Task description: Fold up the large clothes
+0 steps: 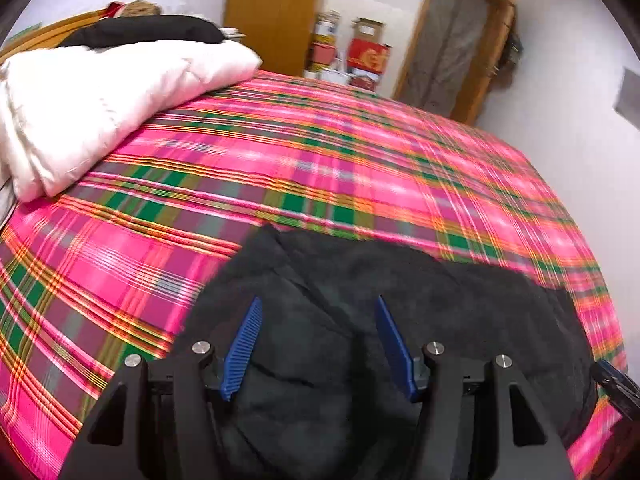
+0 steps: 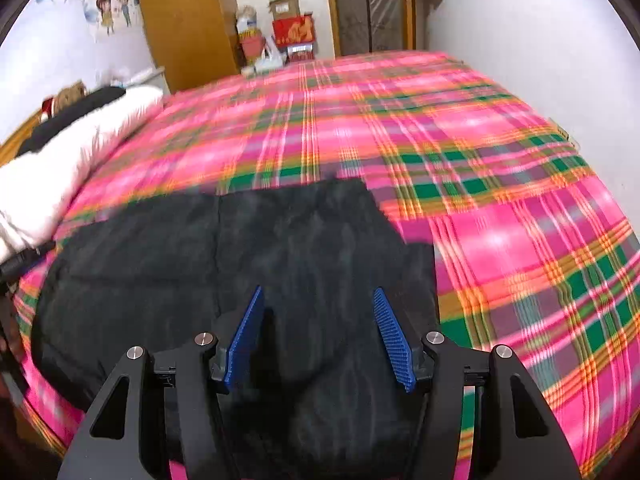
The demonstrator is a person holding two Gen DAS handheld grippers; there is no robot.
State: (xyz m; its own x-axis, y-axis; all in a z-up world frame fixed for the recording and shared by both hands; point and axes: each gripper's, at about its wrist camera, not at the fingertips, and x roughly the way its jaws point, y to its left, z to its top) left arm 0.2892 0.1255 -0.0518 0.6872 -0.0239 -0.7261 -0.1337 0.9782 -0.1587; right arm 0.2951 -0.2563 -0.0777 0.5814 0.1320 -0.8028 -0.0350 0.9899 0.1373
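Note:
A large black garment (image 1: 360, 300) lies folded on the near part of a pink plaid bed (image 1: 320, 152). It also shows in the right wrist view (image 2: 240, 248). My left gripper (image 1: 318, 304) is open and empty, its blue fingers (image 1: 246, 344) above the garment's left part. My right gripper (image 2: 318, 296) is open and empty above the garment's right part. The tip of the right gripper (image 1: 616, 388) shows at the garment's right edge in the left wrist view. The left gripper (image 2: 24, 260) shows at the far left in the right wrist view.
A white padded coat (image 1: 100, 104) and another dark garment (image 1: 144, 30) lie at the bed's left side. A wooden wardrobe (image 2: 184, 20), stacked boxes (image 2: 288, 32) and a doorway (image 1: 452, 40) stand beyond the bed. Bare plaid bedspread (image 2: 440, 120) stretches ahead and right.

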